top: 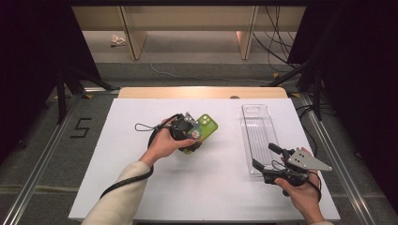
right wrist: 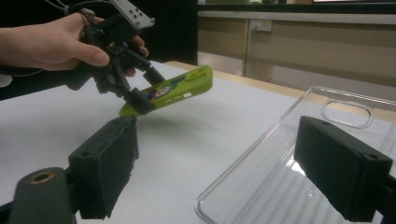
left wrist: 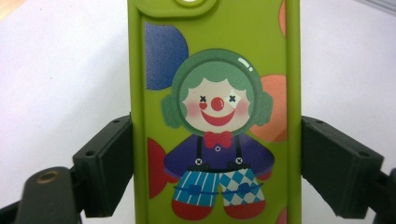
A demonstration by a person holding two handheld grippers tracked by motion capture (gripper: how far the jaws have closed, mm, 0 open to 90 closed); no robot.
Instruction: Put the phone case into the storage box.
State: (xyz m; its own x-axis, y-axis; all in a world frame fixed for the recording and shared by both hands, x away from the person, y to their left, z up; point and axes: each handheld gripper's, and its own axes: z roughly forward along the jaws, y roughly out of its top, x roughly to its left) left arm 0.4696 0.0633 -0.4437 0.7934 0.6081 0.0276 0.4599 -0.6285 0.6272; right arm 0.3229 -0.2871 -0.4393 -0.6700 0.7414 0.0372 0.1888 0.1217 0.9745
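A green phone case (top: 205,125) printed with a clown is pinched by its long sides in my left gripper (top: 191,136), left of the table's middle. The left gripper view has the clown print (left wrist: 217,116) upright between both jaws, which press the case's edges. From the right gripper view the green case (right wrist: 180,91) hangs tilted above the table, far end higher, under the person's hand (right wrist: 51,44). My right gripper (top: 264,154) stands open at the near end of a clear phone case (top: 257,131) lying flat. Its near corner (right wrist: 243,186) lies between the open jaws.
The white table top (top: 141,187) is bare around both cases. A black wrist strap (top: 143,127) trails left of the left hand. The table's right edge (top: 324,183) is close to the right hand. Shelving and cables stand beyond the far edge.
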